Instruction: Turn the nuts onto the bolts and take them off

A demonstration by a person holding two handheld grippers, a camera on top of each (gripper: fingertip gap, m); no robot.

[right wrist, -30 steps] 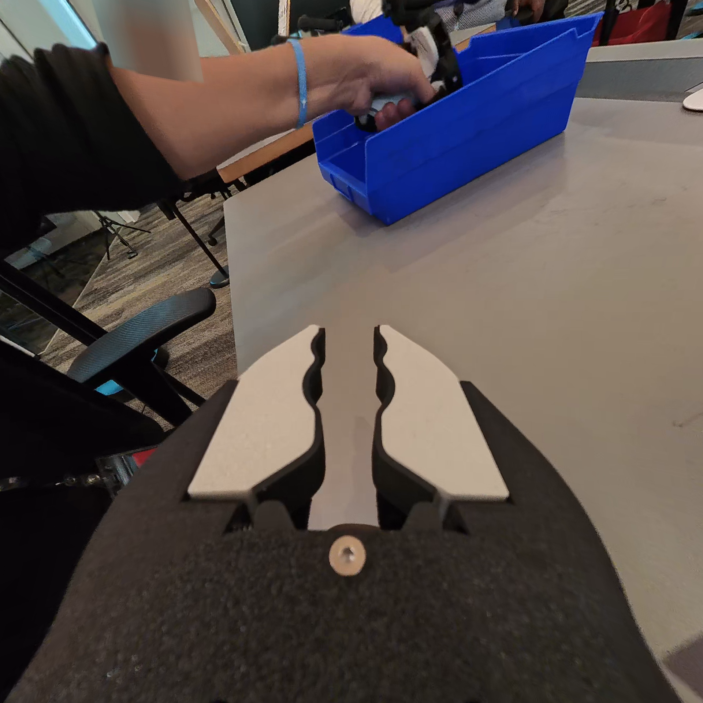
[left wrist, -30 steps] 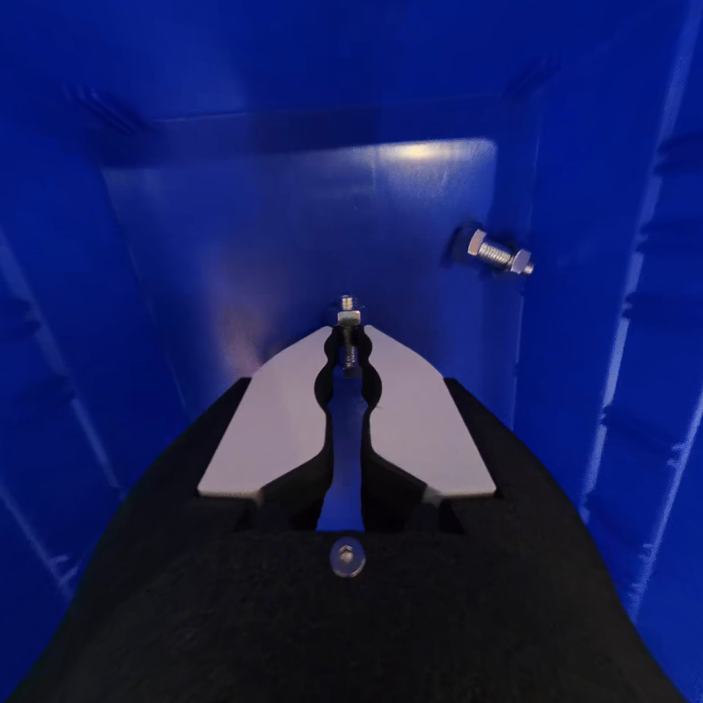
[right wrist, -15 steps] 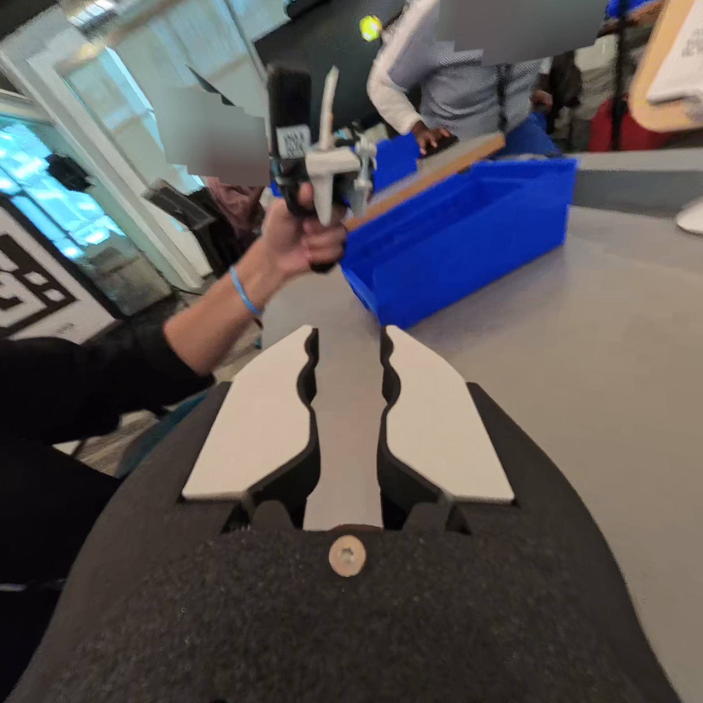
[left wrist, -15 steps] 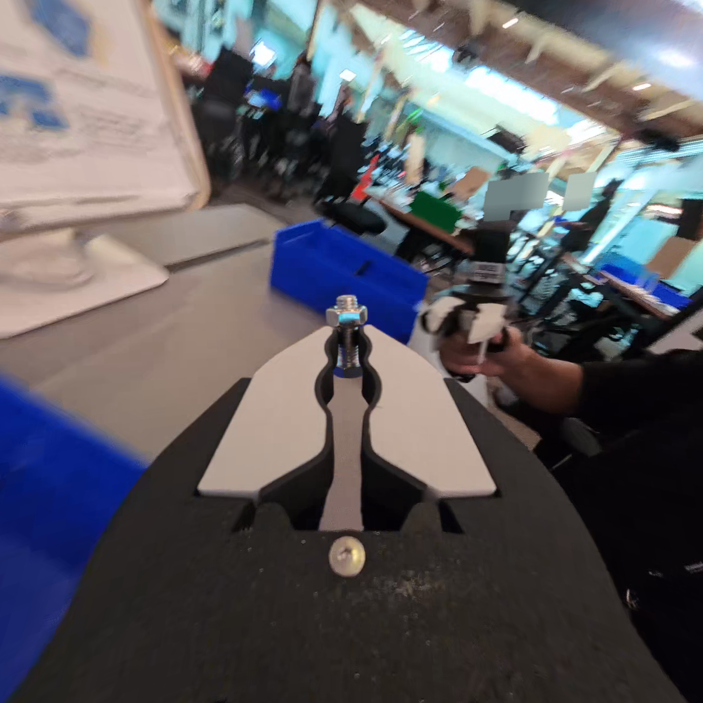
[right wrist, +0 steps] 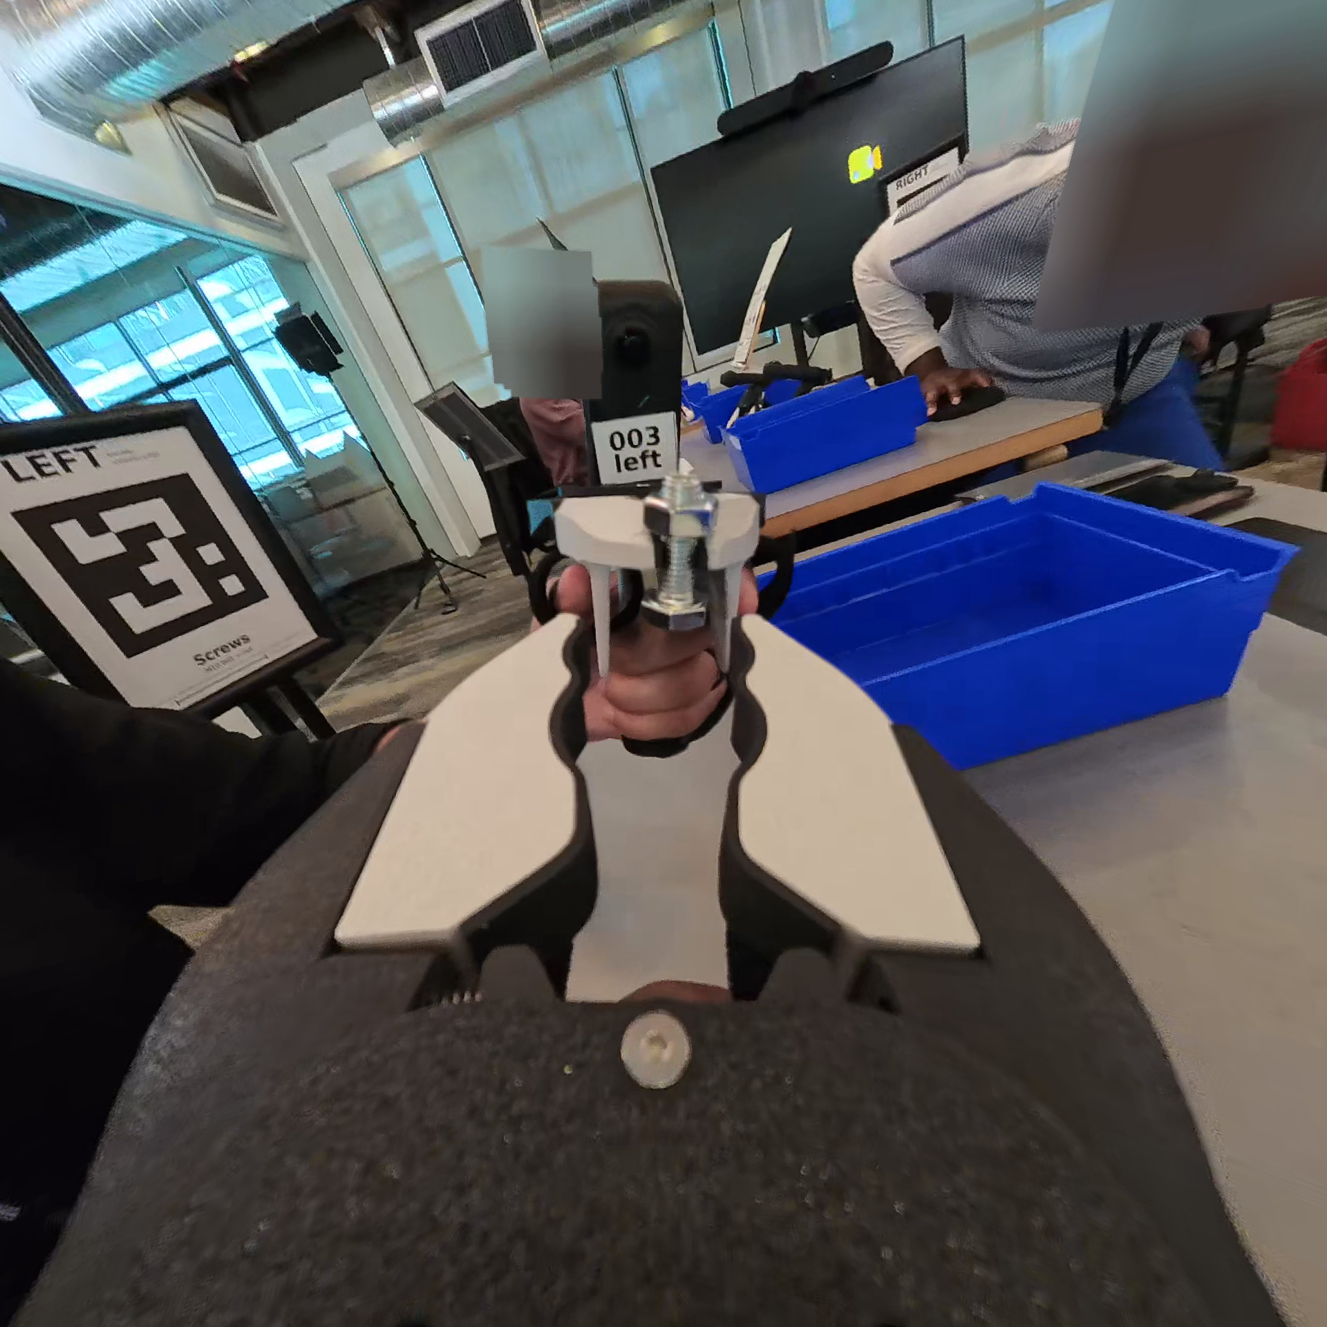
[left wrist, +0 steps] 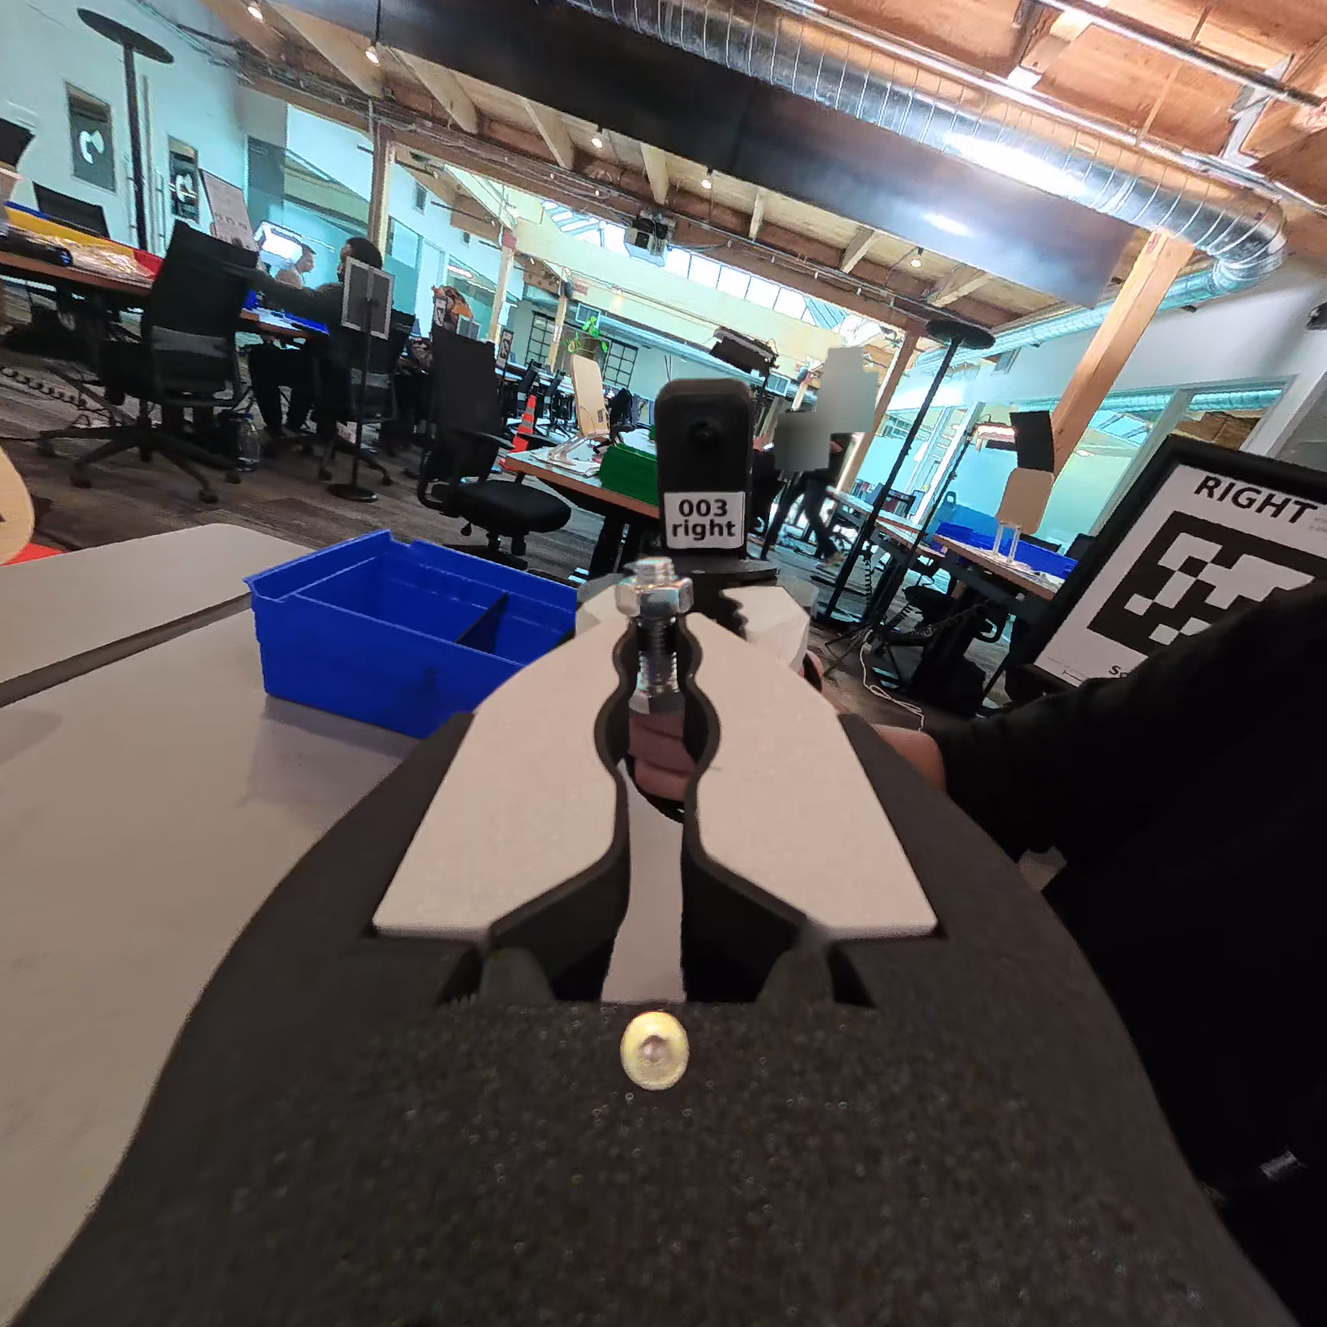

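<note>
My left gripper (left wrist: 655, 639) is shut on a silver bolt (left wrist: 653, 664) and holds it upright above the grey table. A hex nut (left wrist: 655, 596) sits near the bolt's top end, above the fingers. My right gripper (right wrist: 657, 646) is open and empty, facing the left gripper (right wrist: 660, 574) at close range. In the right wrist view the bolt (right wrist: 675, 567) stands just beyond my right fingertips, nut (right wrist: 678, 515) on top, head at the bottom. In the left wrist view the right gripper (left wrist: 707, 610) shows right behind the bolt.
A blue bin (right wrist: 1005, 689) stands on the grey table (right wrist: 1149, 897) to the right. Another blue bin (left wrist: 359, 675) with a divider stands at the table's far edge. Marker sign boards (right wrist: 143, 560) (left wrist: 1213, 574) stand beside the table. A person (right wrist: 1005, 287) leans over a farther table. Less than 4 cm separates the two grippers' tips.
My left gripper has lifted the bolt out of the blue bin and turned to face the right gripper. My right gripper rose from the table, faces the bolt, and opened a little wider.
</note>
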